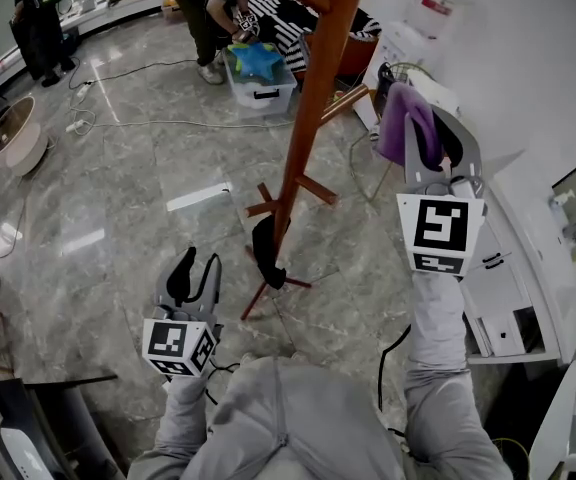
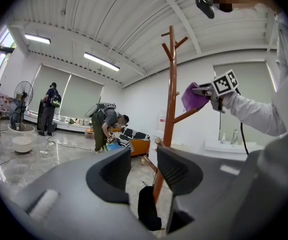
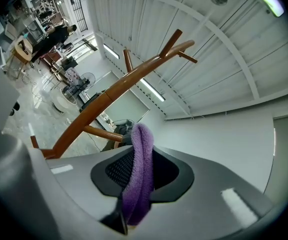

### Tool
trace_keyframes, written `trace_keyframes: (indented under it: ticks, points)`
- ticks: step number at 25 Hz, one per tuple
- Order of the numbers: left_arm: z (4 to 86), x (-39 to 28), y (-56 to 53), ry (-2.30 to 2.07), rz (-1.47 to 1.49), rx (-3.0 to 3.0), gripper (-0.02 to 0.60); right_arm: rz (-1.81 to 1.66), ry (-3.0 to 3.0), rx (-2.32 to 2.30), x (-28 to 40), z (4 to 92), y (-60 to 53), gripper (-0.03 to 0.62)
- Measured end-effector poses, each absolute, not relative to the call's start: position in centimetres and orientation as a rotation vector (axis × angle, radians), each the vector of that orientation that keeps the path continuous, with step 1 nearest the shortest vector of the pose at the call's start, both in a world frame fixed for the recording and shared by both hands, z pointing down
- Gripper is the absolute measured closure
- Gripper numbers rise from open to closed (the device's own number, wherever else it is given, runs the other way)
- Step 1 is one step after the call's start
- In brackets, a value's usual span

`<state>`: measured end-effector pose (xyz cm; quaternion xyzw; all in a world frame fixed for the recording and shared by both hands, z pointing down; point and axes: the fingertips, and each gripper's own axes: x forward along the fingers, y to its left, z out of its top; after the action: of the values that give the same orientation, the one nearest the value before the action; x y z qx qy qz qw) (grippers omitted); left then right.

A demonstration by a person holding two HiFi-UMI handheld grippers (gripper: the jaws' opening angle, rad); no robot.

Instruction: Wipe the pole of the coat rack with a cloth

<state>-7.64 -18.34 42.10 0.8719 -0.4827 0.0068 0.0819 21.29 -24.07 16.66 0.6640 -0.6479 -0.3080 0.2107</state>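
While purple cloth [image 1: 406,123] sits clamped in right gripper [image 1: 438,143], raised near pole [image 1: 313,88] but apart, wiping not begun (whole pole left, I'd judge); left gripper [image 1: 196,271] low, jaws apart, empty.

Left tool [image 2: 143,170], jaws apart, before the brown coat rack pole [image 2: 170,111]

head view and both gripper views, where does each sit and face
Head view: on the person's head, facing steeply down at the floor and pole; shows both sleeves, open left gripper, right gripper shut on the purple cloth.
Left gripper view: on the left gripper, facing forward toward the pole; shows its open jaws, the right sleeve.
Right gripper view: on the right gripper, facing the ceiling; shows its jaws on the cloth.
Shared: the first two both show the cloth near the pole.
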Motion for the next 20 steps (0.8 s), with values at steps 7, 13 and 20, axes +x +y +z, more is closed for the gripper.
trace_keyframes:
  ticks: [7, 13, 20]
  points:
    - [42.0, -6.7, -17.9, -1.414, 0.019, 2.622, 0.411, -0.774, -1.902, 1.675, 19.9, 20.3, -22.6, 0.526]
    - [42.1, -6.9, -17.5, -1.421, 0.021, 2.61, 0.411, -0.76, -2.023, 1.314, 15.3, 23.1, -22.6, 0.526]
    - [42.5, -7.6, -17.0, -1.452, 0.011, 2.584, 0.411, -0.739, -2.017, 0.82, 9.7, 26.6, -22.7, 0.525]
